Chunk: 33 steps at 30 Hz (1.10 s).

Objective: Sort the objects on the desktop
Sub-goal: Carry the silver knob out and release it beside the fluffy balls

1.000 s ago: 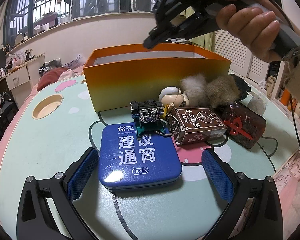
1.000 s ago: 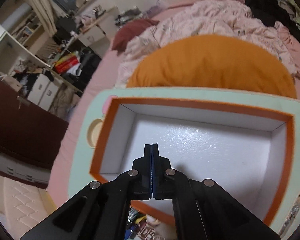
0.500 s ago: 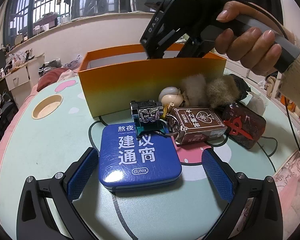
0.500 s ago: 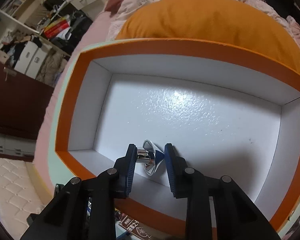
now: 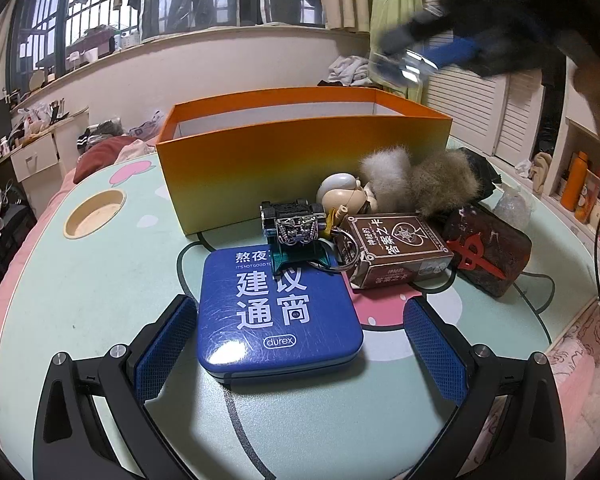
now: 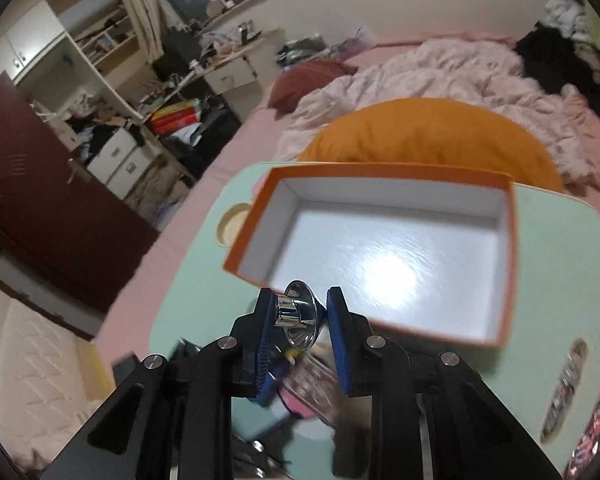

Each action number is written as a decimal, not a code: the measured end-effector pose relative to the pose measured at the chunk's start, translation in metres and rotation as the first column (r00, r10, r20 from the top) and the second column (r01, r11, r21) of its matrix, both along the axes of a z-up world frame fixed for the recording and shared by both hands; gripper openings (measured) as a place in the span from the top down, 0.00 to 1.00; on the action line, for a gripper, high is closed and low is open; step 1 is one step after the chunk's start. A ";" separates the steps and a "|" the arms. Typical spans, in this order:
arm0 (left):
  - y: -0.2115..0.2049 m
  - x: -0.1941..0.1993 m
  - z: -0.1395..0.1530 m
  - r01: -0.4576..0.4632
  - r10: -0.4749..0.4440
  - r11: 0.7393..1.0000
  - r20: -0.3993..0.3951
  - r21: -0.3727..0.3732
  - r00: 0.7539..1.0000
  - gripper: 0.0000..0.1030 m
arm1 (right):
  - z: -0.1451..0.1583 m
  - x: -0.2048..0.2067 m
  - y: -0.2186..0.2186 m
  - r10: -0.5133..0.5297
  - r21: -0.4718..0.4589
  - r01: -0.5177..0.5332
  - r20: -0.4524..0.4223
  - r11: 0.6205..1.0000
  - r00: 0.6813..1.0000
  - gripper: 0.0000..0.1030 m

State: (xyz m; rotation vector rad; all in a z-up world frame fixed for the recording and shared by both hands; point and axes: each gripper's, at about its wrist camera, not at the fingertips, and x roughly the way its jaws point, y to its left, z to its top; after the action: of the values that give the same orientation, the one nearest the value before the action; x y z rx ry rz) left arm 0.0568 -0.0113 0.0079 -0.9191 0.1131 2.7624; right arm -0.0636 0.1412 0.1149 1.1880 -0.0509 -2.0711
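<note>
Above orange box [image 6: 384, 172] near rim — right claw [image 6: 300, 316] pinching chrome funnel [image 6: 300, 314].

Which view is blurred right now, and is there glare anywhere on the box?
Left wrist view: the right claw is motion-smeared at top right, the blue metal tin sharp. Right wrist view: glare patch on the white floor of the orange cardboard box; clutter below the claw is blurred.

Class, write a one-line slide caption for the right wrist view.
Right gripper holds a shiny metal funnel between its jaws above the table, near the empty orange box.
</note>
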 end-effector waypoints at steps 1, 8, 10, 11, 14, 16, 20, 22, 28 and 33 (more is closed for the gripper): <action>0.000 0.000 0.000 0.000 0.000 1.000 0.000 0.000 1.000 0.00 | -0.002 0.002 0.006 -0.026 0.009 0.026 -0.017 1.000 1.000 0.75; -0.001 0.001 0.000 -0.001 0.001 1.000 0.000 0.000 1.000 0.00 | -0.030 0.007 0.039 -0.121 -0.011 0.121 -0.101 0.993 0.987 0.62; -0.001 0.001 -0.001 0.000 0.000 1.000 0.000 0.001 1.000 0.00 | -0.024 0.013 0.047 -0.157 -0.062 0.149 -0.147 0.987 0.977 0.53; -0.001 0.001 -0.001 -0.001 0.001 1.000 0.000 0.001 1.000 0.00 | -0.022 0.018 0.051 -0.161 -0.082 0.148 -0.169 0.985 0.972 0.52; -0.001 0.001 -0.001 -0.001 0.001 1.000 0.000 0.000 1.000 0.00 | -0.024 0.045 0.062 -0.163 -0.074 0.150 -0.239 0.986 0.957 0.49; 0.001 0.000 -0.001 -0.002 0.002 1.000 0.000 0.000 1.000 0.00 | -0.032 0.069 0.066 -0.162 -0.018 0.164 -0.296 0.986 0.941 0.41; -0.001 0.001 -0.001 -0.002 0.002 1.000 0.000 -0.001 1.000 0.00 | -0.075 0.111 0.071 -0.161 0.107 0.213 -0.366 0.971 0.917 0.32; 0.000 0.001 0.000 -0.003 0.003 1.000 0.000 -0.001 1.000 0.00 | -0.096 0.121 0.068 -0.148 0.148 0.214 -0.365 0.965 0.919 0.32; 0.000 0.002 0.002 -0.003 0.003 1.000 -0.002 -0.002 1.000 0.00 | -0.133 0.127 0.049 -0.145 0.186 0.262 -0.483 0.947 0.864 0.00; 0.000 0.001 0.002 -0.003 0.003 1.000 -0.003 -0.004 1.000 0.00 | -0.139 0.121 0.052 -0.142 0.136 0.234 -0.483 0.963 0.864 0.00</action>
State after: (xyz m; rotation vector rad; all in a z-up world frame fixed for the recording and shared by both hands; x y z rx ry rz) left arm 0.0579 -0.0112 0.0102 -0.9166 0.1180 2.7681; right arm 0.0578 0.1930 -0.0238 0.7758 0.2777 -2.5366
